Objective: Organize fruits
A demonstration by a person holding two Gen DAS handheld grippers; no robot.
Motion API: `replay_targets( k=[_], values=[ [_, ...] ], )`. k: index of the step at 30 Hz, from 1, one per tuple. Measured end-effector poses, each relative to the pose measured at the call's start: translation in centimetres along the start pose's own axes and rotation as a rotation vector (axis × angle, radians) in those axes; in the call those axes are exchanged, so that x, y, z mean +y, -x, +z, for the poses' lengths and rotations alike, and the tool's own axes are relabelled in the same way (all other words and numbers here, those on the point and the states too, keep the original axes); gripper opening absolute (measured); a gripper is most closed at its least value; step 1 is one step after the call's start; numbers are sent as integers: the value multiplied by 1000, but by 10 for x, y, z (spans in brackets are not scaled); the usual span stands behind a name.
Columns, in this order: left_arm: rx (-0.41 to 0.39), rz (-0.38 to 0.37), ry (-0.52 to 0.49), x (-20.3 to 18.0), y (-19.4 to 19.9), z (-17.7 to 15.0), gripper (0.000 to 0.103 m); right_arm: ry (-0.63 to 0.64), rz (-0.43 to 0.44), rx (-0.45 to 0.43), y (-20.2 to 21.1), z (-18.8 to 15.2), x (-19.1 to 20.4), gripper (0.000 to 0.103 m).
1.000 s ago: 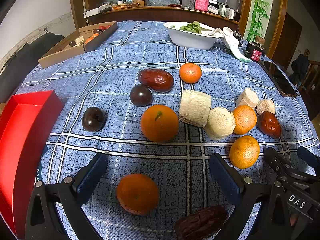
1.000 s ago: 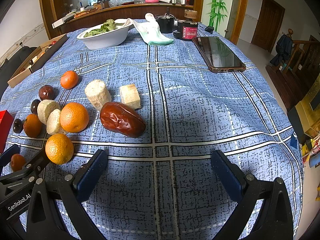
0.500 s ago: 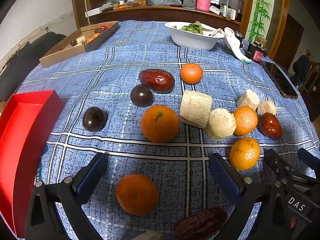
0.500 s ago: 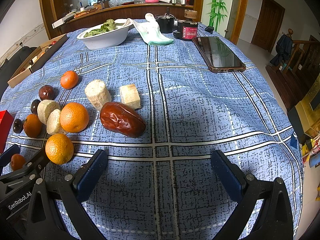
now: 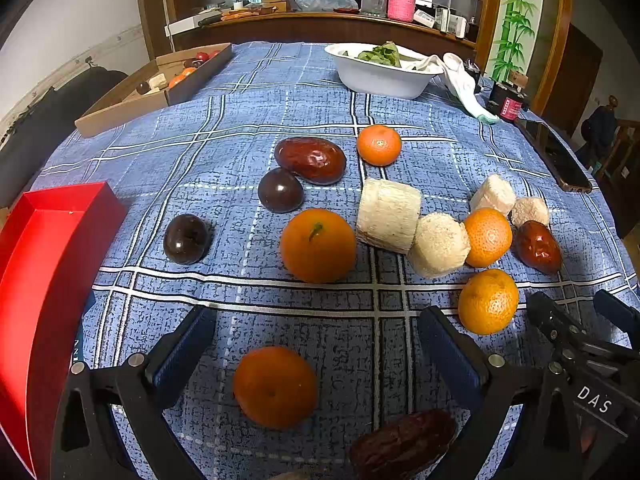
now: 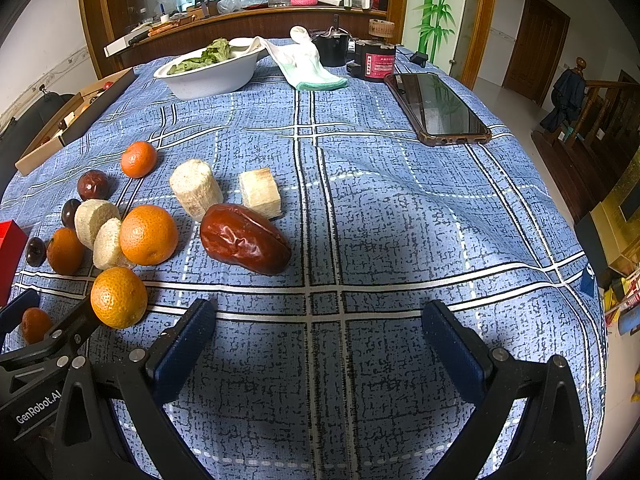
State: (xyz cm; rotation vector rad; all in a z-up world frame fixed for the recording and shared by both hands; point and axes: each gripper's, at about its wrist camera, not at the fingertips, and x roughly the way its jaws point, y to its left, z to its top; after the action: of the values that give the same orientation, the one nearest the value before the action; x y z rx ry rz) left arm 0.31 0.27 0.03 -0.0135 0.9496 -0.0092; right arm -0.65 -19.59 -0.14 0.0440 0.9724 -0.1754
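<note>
— Where do the tools stand?

— The left gripper [image 5: 316, 344] hangs low over the blue plaid tablecloth [image 5: 224, 152] with its jaws spread wide and nothing between the pads. A small round orange mandarin [image 5: 275, 386] lies inside that gap, touching neither pad. I'd judge it the likely first pick.

— And the other?

— The right gripper [image 6: 320, 340] is equally wide and empty, over bare cloth. The wrinkled dark red jujube [image 6: 245, 239] sits just ahead of it.

— The rest of the fruit?

— Loose on the cloth: mandarins, dark glossy plums [image 5: 186, 238], pale peeled cane chunks [image 5: 388, 215]. None is sorted yet. The shallow red tray [image 5: 48, 264] waits on the left, probably kept close so that hand carries fruit a short way.
</note>
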Motion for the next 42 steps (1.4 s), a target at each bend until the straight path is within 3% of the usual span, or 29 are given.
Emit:
replay_targets(
  k=[33, 42],
  values=[
    [1, 1, -1, 0, 0, 0, 102, -2, 0, 1, -2, 2, 2, 103],
    [43, -13, -32, -1, -1, 3, 102, 2, 6, 24, 3, -2, 0, 103]
  ],
)
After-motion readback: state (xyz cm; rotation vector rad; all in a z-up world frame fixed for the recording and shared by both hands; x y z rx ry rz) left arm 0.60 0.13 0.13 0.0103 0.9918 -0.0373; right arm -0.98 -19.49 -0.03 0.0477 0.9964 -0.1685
